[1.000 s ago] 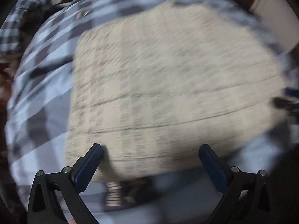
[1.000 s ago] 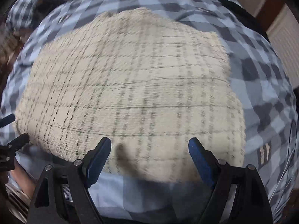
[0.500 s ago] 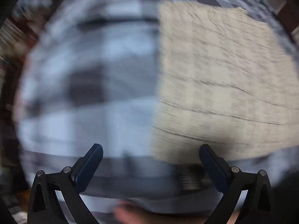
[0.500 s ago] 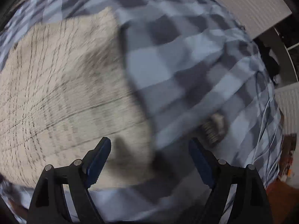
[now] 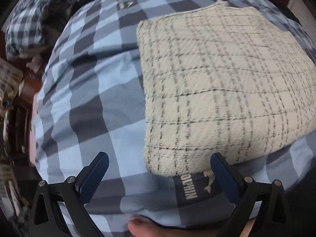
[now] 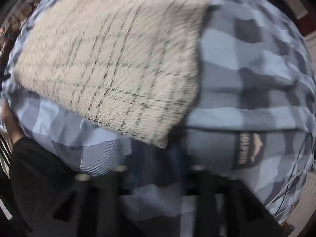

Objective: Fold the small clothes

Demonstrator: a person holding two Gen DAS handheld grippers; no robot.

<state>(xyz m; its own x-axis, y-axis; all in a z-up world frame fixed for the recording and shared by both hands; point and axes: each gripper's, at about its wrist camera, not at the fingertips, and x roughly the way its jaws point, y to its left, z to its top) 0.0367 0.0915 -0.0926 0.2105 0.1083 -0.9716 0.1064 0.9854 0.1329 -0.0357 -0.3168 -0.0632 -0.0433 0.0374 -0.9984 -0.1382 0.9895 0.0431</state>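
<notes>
Since the cream checked garment (image 5: 223,90) lies as a flat, squared rectangle on the blue plaid bed cover (image 5: 88,90), folding appears largely done; the left claw (image 5: 158,169) stands open and empty near its corner, the right claw's state cannot be told through blur.

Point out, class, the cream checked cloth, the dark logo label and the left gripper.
cream checked cloth (image 5: 227,83): left wrist view, middle of its top face.
dark logo label (image 5: 194,187): left wrist view, on the lettering.
left gripper (image 5: 160,164): left wrist view, midway between fingertips.
</notes>
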